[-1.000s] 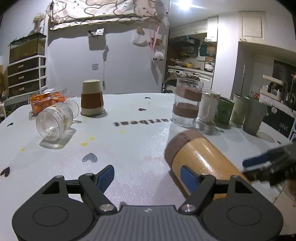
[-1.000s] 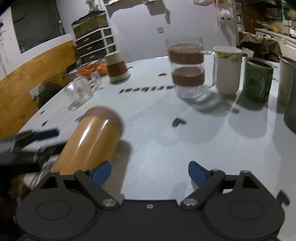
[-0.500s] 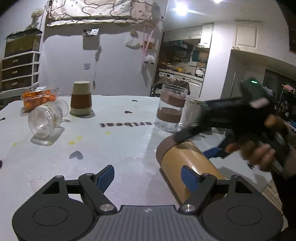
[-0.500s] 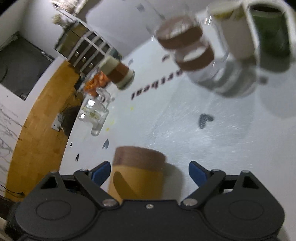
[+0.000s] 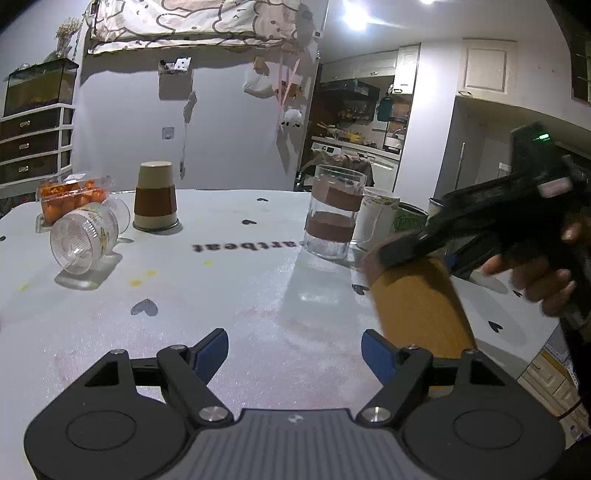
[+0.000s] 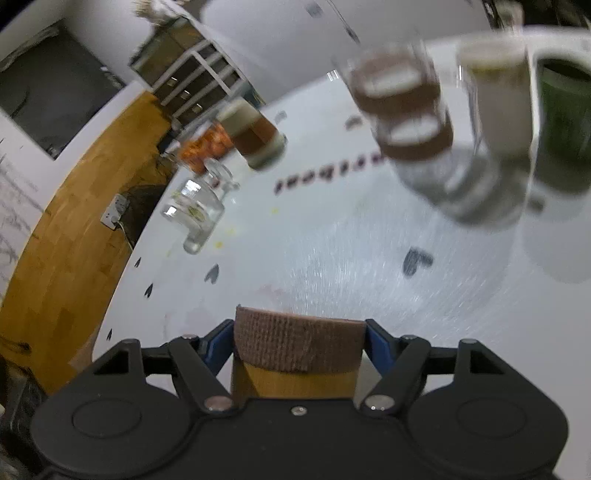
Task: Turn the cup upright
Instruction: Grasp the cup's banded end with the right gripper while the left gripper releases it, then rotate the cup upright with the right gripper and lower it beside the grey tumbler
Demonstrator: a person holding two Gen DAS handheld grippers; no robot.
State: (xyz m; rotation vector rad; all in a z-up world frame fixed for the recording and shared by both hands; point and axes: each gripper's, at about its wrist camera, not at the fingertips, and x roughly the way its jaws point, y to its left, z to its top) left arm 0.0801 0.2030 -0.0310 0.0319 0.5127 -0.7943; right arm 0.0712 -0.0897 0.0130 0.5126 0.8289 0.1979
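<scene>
Right claw (image 6: 299,341) around banded cup (image 6: 295,354)

Left gripper (image 5: 294,353) sits low in the frame, jaws spread wide; right gripper (image 6: 299,343) is closed around something, held by a hand (image 5: 543,277) at the right edge

white wall (image 5: 229,122), drawer unit (image 5: 33,144), kitchen doorway (image 5: 354,122), ceiling light (image 5: 354,19)

Two grippers (image 5: 293,352) (image 6: 299,341) showing; seven cups standing or lying on one table (image 5: 240,288): one tan cup (image 5: 421,310), six others; one box of orange fruit (image 5: 72,195) sitting alongside
</scene>
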